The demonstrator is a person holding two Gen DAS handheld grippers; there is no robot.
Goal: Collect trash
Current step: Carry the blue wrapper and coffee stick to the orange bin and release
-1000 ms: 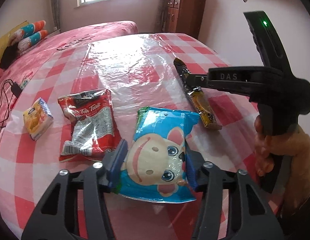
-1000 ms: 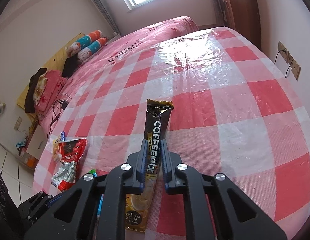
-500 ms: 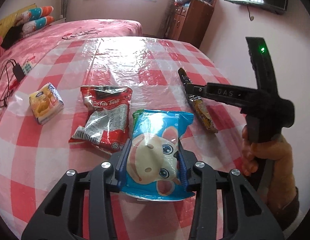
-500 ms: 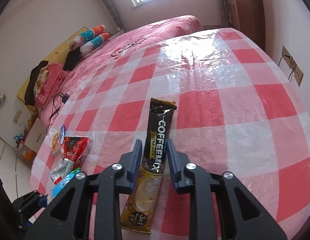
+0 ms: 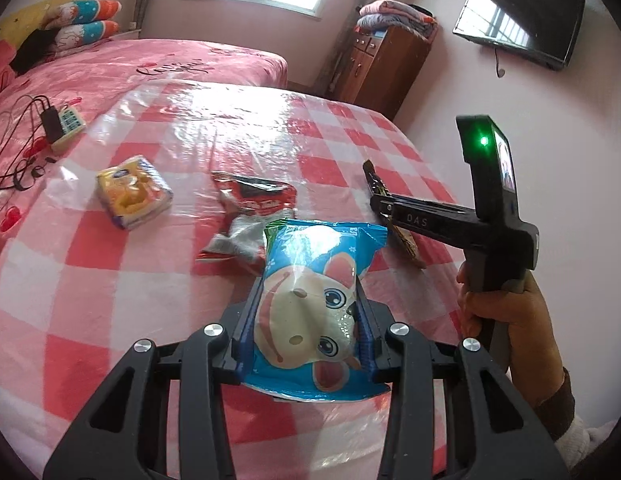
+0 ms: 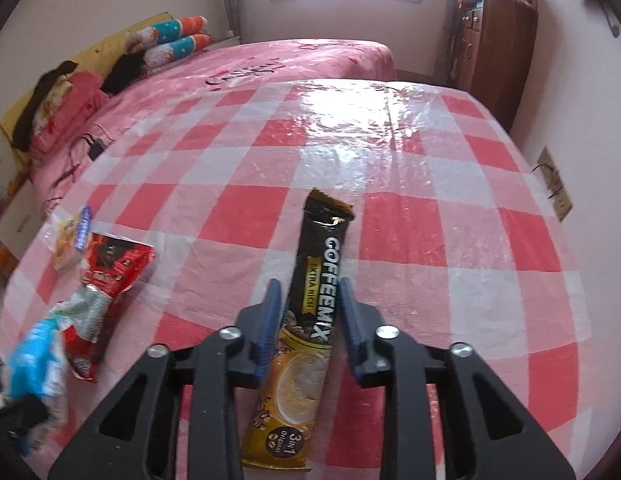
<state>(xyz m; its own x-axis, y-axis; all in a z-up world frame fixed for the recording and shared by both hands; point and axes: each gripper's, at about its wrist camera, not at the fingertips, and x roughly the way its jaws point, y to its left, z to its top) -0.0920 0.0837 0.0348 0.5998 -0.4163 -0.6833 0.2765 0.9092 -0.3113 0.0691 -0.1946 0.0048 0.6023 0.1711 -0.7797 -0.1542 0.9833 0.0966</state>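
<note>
Pinching a glossy blue snack bag [image 5: 310, 312] between its blue-padded fingers, the left gripper [image 5: 306, 328] has the puffy packet squeezed at both sides, the cartoon face creased and shiny, the bag raised off the checked cloth. Over at two o'clock in the left view, the right gripper [image 5: 380, 210] reaches across, black plastic, a green light glowing on its upright handle, a bare hand [image 5: 506, 320] wrapped round the grip.

Right view now: the right gripper [image 6: 310, 320] is spread, its ribbed blue fingers [image 6: 270, 320] standing either side of a long, flat coffee sachet [image 6: 306, 320], black at the top, gold at the bottom, lying on the table [image 6: 450, 240]. Whether the pads touch it, I cannot tell.

At eleven o'clock from the blue bag lies a crumpled red and silver wrapper [image 5: 250, 216], foil catching the light. Further out at ten o'clock, a squarish yellow packet [image 5: 132, 192], soft-cornered. The table wears a red and white checked cloth under wrinkled clear plastic.
</note>
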